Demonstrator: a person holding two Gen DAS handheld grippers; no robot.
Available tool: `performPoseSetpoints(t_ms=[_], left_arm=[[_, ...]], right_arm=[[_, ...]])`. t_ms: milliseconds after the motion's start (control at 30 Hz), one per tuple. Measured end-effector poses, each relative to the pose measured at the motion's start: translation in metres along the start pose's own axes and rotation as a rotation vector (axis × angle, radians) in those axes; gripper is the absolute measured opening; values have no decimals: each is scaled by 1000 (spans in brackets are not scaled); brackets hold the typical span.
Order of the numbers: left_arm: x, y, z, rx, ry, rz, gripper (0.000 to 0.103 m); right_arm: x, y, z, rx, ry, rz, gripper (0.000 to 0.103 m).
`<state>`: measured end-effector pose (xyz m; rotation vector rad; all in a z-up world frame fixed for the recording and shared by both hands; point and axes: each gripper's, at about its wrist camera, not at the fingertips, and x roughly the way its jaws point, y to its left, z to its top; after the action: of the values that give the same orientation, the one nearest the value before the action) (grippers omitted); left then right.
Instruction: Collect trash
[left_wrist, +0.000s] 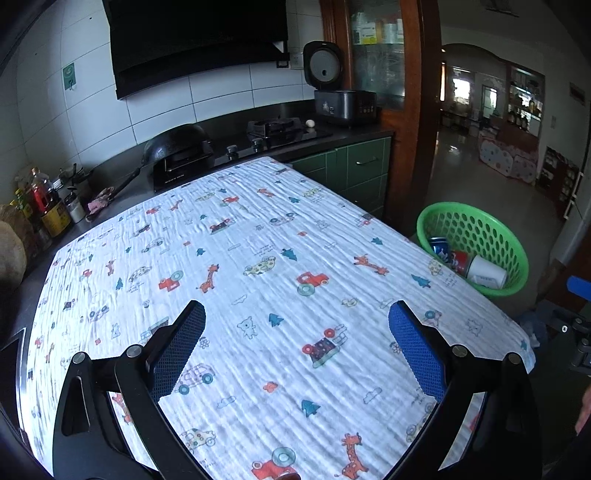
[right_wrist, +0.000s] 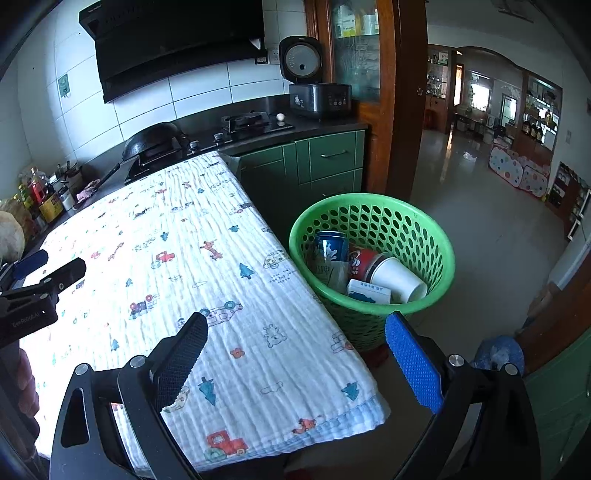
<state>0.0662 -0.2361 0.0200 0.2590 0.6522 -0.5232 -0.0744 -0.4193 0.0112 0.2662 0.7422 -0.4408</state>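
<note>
Both grippers, left gripper (left_wrist: 296, 314) and right gripper (right_wrist: 296, 326), hovering over cloth-covered surface (right_wrist: 221, 258), jaws spread, holding nothing. Blue can (right_wrist: 328, 245), red cup (right_wrist: 360, 260), white cup (right_wrist: 399, 282), carton (right_wrist: 369, 291) lying inside green basket (right_wrist: 369, 201) beside surface.

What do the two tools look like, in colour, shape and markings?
Both share one design. The left tool and the right tool each have a black angular frame with silver bolts and two flat textured fingers, one black, one blue. The left tool's body carries small white lettering.
</note>
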Motion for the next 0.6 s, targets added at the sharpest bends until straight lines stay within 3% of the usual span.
performPoseSetpoints(t_ms=[600], left_arm=[[-18, 7, -16, -64, -21, -28, 98]], right_arm=[[-8, 18, -14, -19, -27, -7, 94]])
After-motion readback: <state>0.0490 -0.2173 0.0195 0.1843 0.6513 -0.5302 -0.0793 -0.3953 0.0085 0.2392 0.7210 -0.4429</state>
